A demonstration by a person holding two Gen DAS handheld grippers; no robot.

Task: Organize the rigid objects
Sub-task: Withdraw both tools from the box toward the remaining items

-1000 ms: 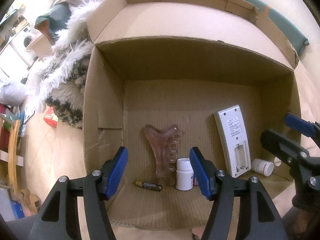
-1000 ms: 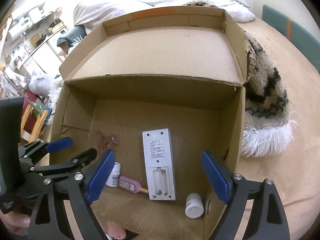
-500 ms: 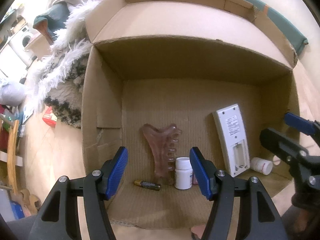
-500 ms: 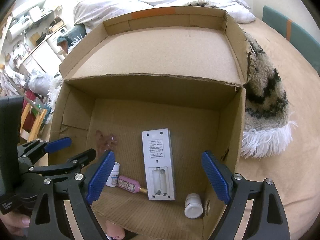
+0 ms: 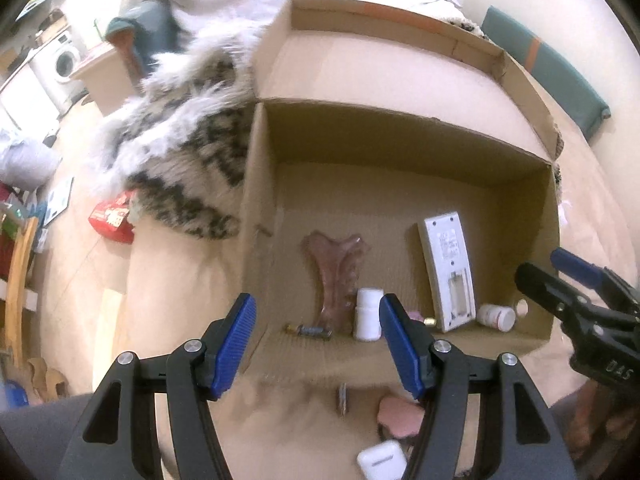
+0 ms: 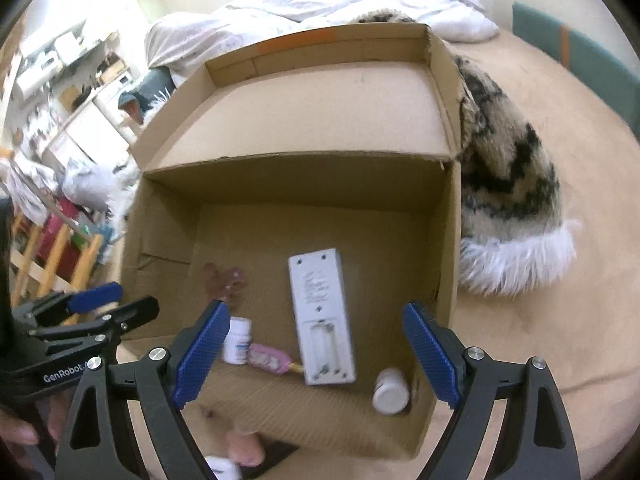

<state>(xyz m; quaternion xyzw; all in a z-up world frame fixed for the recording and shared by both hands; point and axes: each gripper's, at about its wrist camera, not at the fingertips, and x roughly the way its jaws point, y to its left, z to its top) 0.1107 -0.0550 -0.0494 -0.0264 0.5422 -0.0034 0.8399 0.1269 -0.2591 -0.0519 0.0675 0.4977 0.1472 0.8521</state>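
The left gripper [image 5: 318,344] hangs with its blue pads spread and nothing between them, low in the frame over the near wall of an open cardboard box [image 5: 260,208]. Seen past those pads, on the box floor, a small battery [image 5: 308,330] lies flat near the lower left, a white pill bottle [image 5: 368,314] stands upright just right of it, and a translucent pinkish comb-like scraper [image 5: 336,272] lies lengthwise just behind both. Further right a white remote control [image 5: 448,264] lies face down with its battery bay uncovered, and a second white bottle [image 5: 496,316] rests on its side in the lower right corner.

The right gripper [image 6: 316,352] is also spread — wider than the left one — and holds nothing. Through its view a small pink object [image 6: 268,360] lies between the upright bottle and the remote, touching or nearly so; what it is I cannot tell.

In front of the box, at the bottom of the left view, sit a white earbud case [image 5: 380,460] and a pink blurred piece [image 5: 400,416] on the beige bed surface. A shaggy black-and-cream throw [image 6: 508,200] is bunched against the box's right side.
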